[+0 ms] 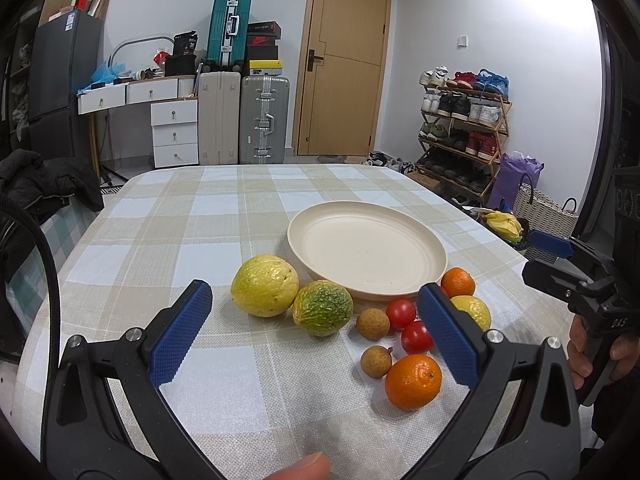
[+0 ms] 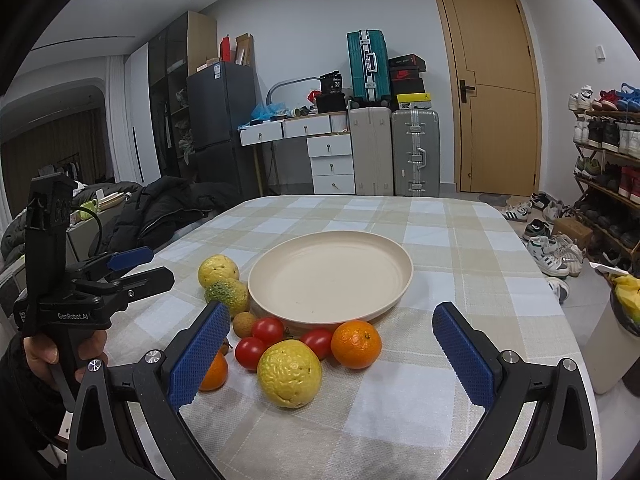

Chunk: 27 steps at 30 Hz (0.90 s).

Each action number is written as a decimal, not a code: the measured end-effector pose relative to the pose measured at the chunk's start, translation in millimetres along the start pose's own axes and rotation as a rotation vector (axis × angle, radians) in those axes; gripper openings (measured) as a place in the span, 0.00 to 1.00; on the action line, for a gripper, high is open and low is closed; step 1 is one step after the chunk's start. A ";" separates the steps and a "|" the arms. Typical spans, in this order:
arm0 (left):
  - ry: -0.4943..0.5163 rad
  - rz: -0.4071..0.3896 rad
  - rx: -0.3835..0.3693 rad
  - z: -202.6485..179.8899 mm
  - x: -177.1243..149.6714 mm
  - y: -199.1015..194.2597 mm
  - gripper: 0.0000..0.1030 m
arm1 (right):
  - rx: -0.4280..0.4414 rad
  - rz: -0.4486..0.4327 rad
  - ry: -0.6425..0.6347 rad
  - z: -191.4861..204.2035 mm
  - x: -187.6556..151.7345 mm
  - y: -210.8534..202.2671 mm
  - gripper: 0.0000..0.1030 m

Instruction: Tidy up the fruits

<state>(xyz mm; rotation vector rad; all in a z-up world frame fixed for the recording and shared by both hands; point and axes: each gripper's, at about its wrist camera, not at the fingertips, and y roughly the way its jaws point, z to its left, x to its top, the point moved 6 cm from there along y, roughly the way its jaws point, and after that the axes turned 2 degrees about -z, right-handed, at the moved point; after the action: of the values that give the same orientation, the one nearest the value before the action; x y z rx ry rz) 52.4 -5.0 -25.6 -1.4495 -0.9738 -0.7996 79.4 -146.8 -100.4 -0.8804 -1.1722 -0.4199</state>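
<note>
A bare cream plate [image 1: 366, 252] [image 2: 330, 272] sits mid-table. Fruit lies loose along its near rim: two large yellow fruits [image 1: 265, 285] [image 2: 289, 372], a green-yellow one [image 1: 322, 307] [image 2: 227, 296], two oranges [image 1: 413, 381] [image 2: 355, 343], red tomatoes [image 1: 401, 313] [image 2: 268, 330] and two brown longans [image 1: 373, 323] [image 2: 244, 323]. My left gripper [image 1: 314, 290] hovers open above the table in front of the green-yellow fruit, holding nothing. The right gripper [image 2: 331, 308] is open too, over the yellow fruit and orange. Each gripper shows at the edge of the other's view.
A checked cloth [image 1: 224, 208] covers the table, whose edges curve away left and right. A black jacket [image 2: 168, 208] lies off the left side. Beyond are suitcases [image 1: 262, 120], a door and a shoe rack [image 1: 464, 132]. A thumb [image 1: 308, 468] shows at the bottom.
</note>
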 end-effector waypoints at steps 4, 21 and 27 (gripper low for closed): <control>0.007 -0.004 -0.003 1.9 1.6 -1.5 1.00 | 0.001 0.013 0.007 1.4 -0.1 2.0 1.00; -0.024 0.022 0.020 9.5 -0.4 3.1 1.00 | -0.069 0.117 0.025 -9.5 -7.4 19.1 1.00; -0.005 0.078 -0.004 -2.7 -7.6 5.0 1.00 | -0.004 0.246 0.121 -8.2 -18.4 27.2 1.00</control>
<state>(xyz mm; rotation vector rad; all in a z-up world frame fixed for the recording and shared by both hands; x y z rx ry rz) 53.8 -8.6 -34.3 -1.4844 -0.9139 -0.7421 96.7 -139.3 -128.4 -0.9758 -0.9386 -0.2706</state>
